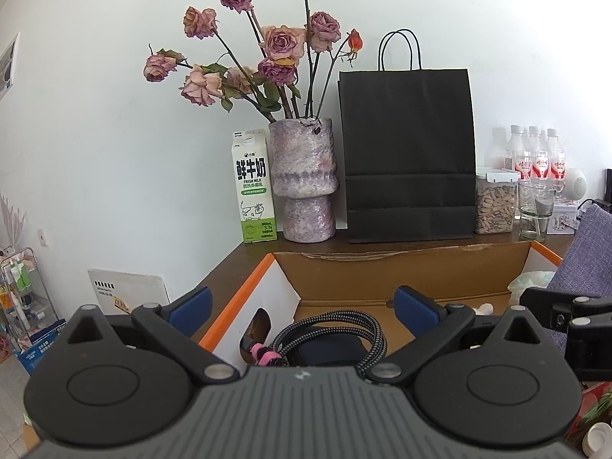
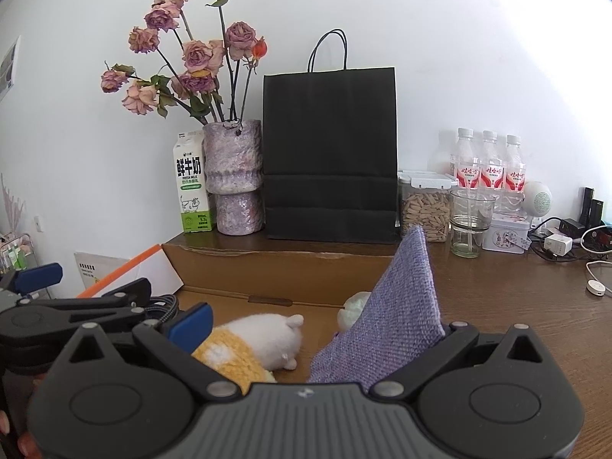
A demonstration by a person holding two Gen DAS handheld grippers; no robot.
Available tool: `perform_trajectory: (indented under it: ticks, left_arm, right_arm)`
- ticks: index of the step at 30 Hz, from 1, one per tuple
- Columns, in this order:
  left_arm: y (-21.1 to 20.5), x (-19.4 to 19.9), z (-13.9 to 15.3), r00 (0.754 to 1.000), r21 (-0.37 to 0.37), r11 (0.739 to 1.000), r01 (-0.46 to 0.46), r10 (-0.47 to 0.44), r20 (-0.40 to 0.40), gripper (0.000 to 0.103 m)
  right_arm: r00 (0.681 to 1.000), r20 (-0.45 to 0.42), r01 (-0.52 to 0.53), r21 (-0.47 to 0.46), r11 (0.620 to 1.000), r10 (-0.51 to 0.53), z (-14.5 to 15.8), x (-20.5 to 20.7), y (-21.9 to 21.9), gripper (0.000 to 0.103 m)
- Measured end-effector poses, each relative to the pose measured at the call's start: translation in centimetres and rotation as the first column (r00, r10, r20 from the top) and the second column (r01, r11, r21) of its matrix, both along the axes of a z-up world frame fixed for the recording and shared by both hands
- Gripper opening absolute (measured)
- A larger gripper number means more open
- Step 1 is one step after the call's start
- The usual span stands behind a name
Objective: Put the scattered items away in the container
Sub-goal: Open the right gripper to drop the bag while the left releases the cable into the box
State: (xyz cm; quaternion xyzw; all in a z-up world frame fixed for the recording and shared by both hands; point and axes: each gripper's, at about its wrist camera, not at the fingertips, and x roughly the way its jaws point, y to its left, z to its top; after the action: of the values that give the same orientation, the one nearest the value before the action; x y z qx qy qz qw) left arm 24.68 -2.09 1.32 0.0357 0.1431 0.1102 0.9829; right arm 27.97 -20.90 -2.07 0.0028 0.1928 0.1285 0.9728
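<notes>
Nearest, the left hand-held gripper hangs wide open over the cardboard box, a coiled braided cable lying in the box directly beneath its spread fingers. The right hand-held gripper has a purple cloth pouch standing up against its right finger; whether it is pinched I cannot tell. A plush toy lies in the box just left of the pouch. The right finger's pad is hidden behind the cloth.

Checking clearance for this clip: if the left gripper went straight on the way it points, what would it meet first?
Probably the far wall of the cardboard box: the open left gripper hangs above the braided cable. Depth is unclear.
</notes>
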Motion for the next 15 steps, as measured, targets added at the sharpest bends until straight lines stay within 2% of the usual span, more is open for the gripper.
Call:
perform_trajectory:
  ticks: [15]
  left_arm:
    - [0.5, -2.3, -0.3, 0.999, -0.015, 0.999, 0.029, -0.028, 0.047, 0.103]
  right_arm:
    - [0.999, 0.036, -0.027, -0.018, 0.999, 0.028, -0.2, -2.3, -0.6, 0.103]
